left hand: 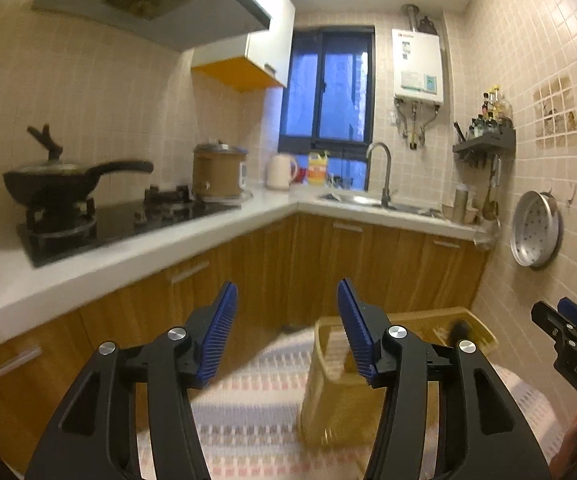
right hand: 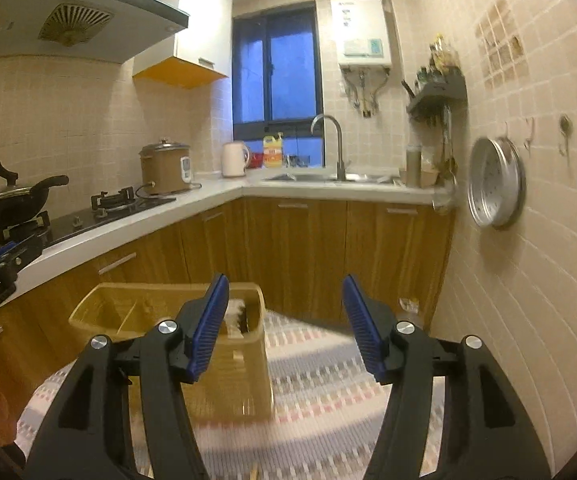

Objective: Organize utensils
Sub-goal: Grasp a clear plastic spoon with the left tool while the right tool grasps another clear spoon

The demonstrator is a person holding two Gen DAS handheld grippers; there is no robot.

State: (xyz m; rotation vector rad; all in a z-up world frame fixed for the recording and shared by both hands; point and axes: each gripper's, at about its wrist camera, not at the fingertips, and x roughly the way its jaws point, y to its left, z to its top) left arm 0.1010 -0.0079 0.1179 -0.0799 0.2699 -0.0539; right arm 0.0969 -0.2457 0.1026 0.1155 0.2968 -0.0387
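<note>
A yellow plastic utensil holder with inner compartments stands on a striped cloth. It also shows in the right wrist view, with a white-and-dark utensil end sticking up inside. My left gripper is open and empty, held above and just left of the holder. My right gripper is open and empty, above the holder's right side. Each gripper shows at the edge of the other's view: the right gripper in the left wrist view, the left gripper in the right wrist view.
The striped cloth covers the surface below. An L-shaped white counter holds a wok on a hob, a rice cooker, a kettle and a sink. A metal steamer tray hangs on the right tiled wall.
</note>
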